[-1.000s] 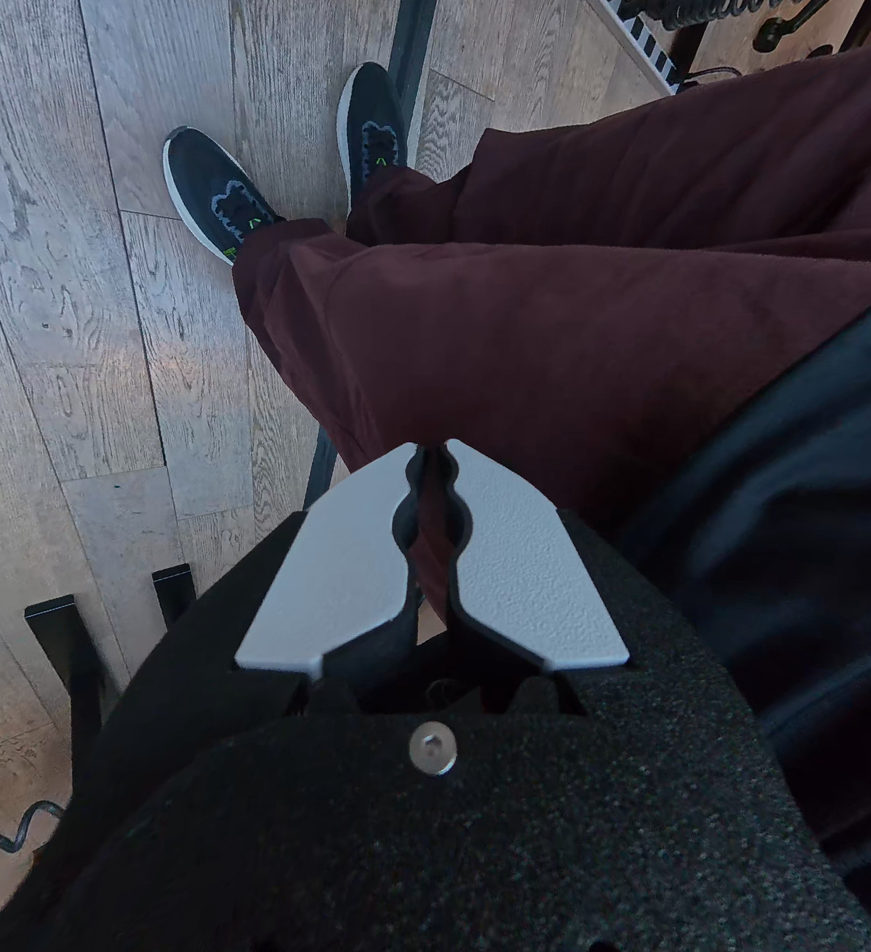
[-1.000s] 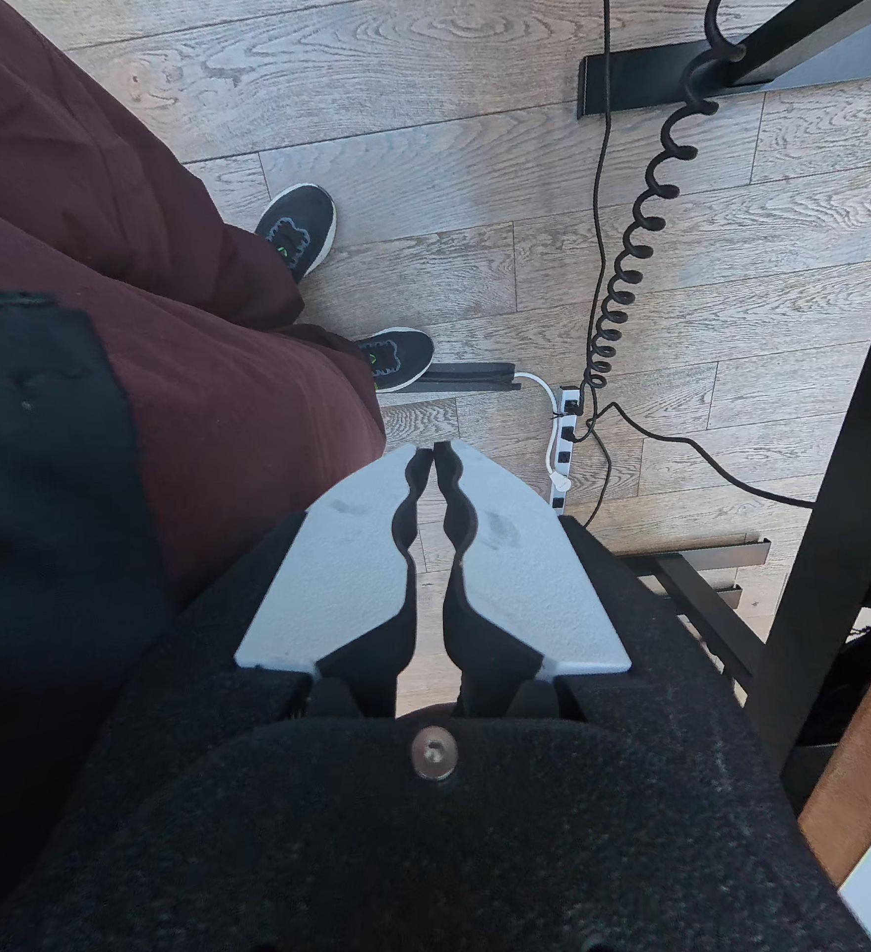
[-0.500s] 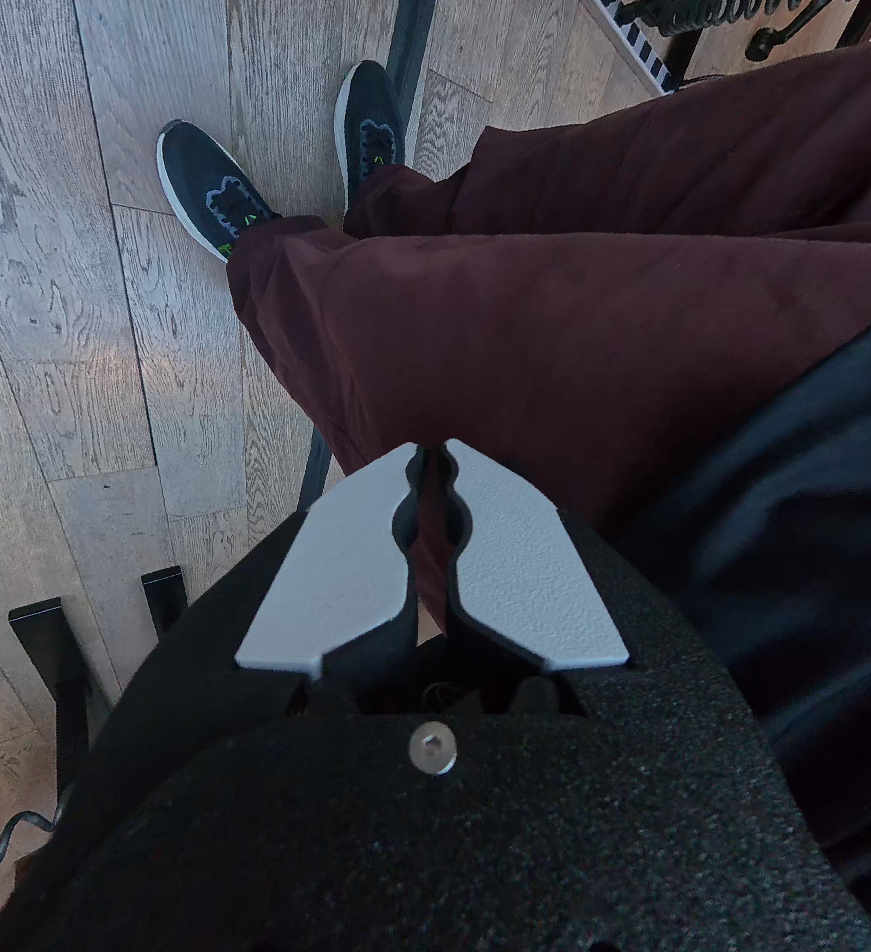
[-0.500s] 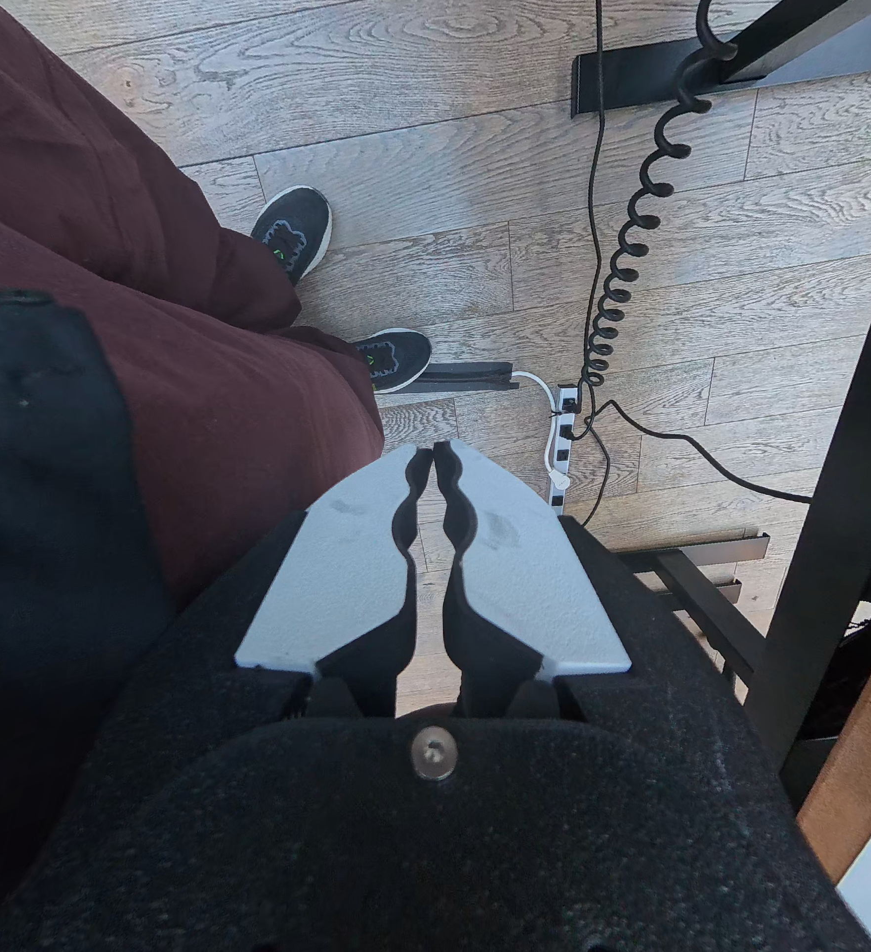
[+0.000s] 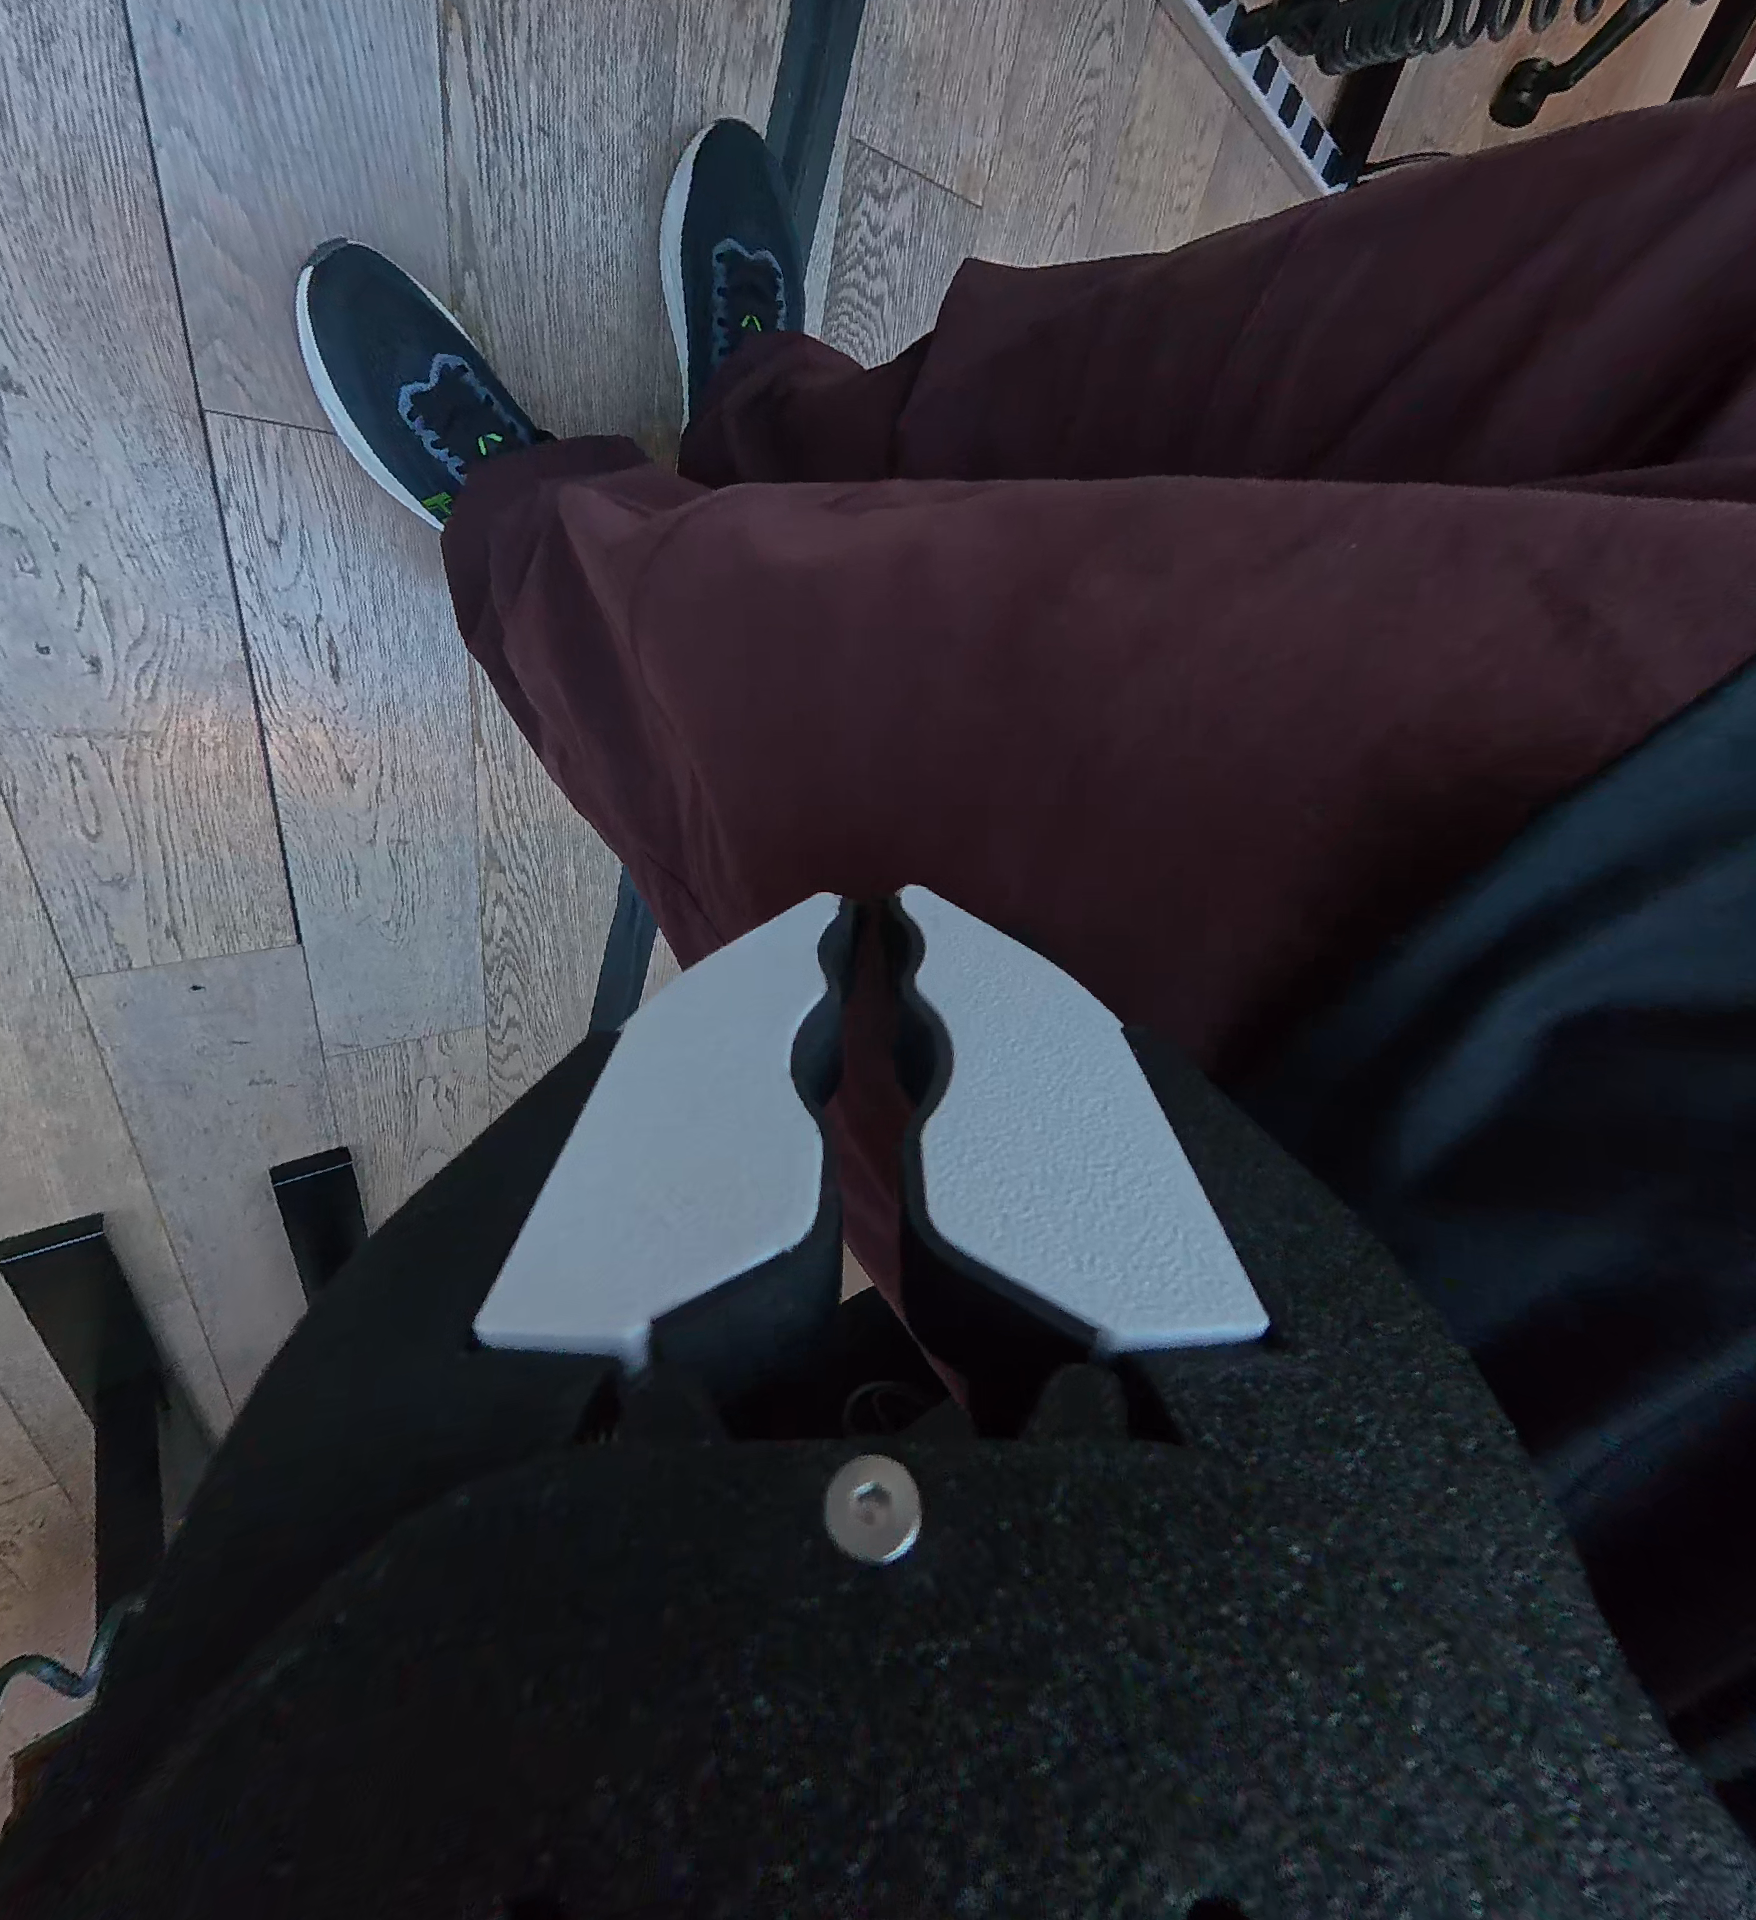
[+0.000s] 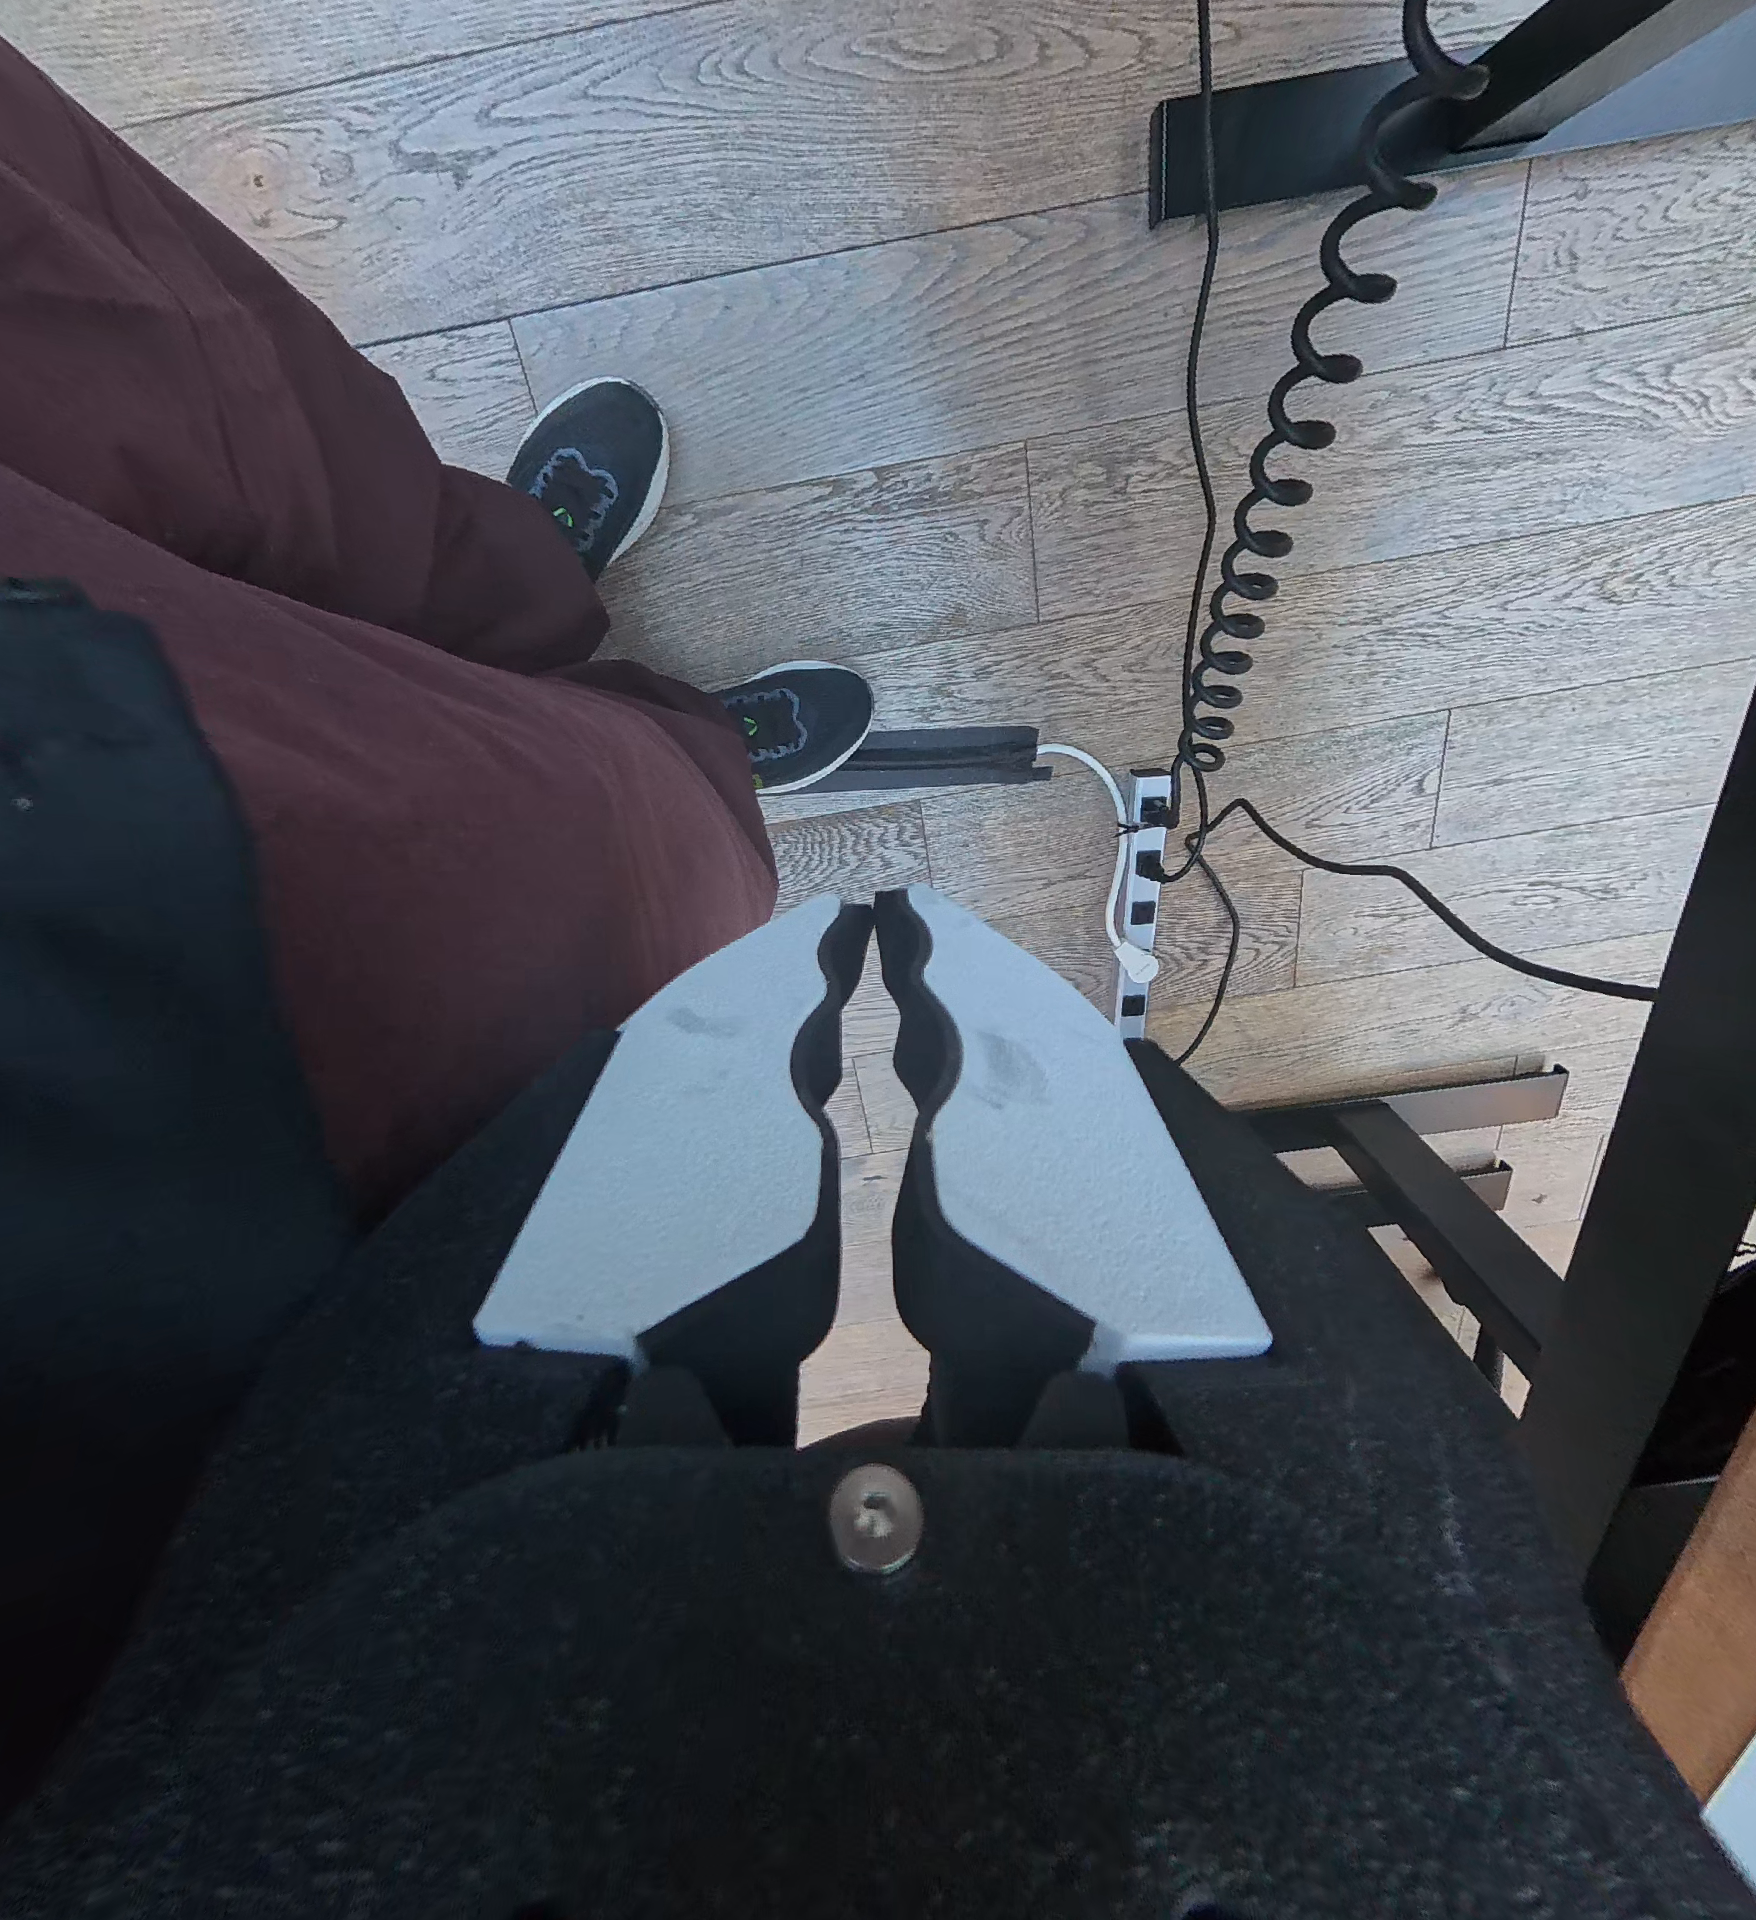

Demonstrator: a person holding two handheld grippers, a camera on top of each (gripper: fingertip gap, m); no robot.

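Both grippers point down at a wooden floor beside a standing person. My left gripper (image 5: 872, 902) is shut and empty, its white fingers (image 5: 687, 1143) close over the person's maroon trouser leg (image 5: 1061, 675). My right gripper (image 6: 874, 906) is shut and empty, to the right of the same maroon trousers (image 6: 417, 831), above bare floor. The person's dark sneakers show in the left wrist view (image 5: 406, 384) and in the right wrist view (image 6: 801, 717). A dark garment (image 6: 74, 987) hangs at the left of the right wrist view.
A white power strip (image 6: 1139, 894) lies on the floor with a black coiled cable (image 6: 1269, 499) and straight cords plugged in. Black metal table legs and feet stand at the right (image 6: 1726, 987) and top (image 6: 1321, 135). Black frame feet (image 5: 84, 1320) stand at the lower left. The left gripper's tips are roughly 35 centimetres from the right gripper's.
The left wrist view has shifted slightly, so the shoes and trousers sit a little differently. The right wrist view has drifted a little. Both grippers stay shut.
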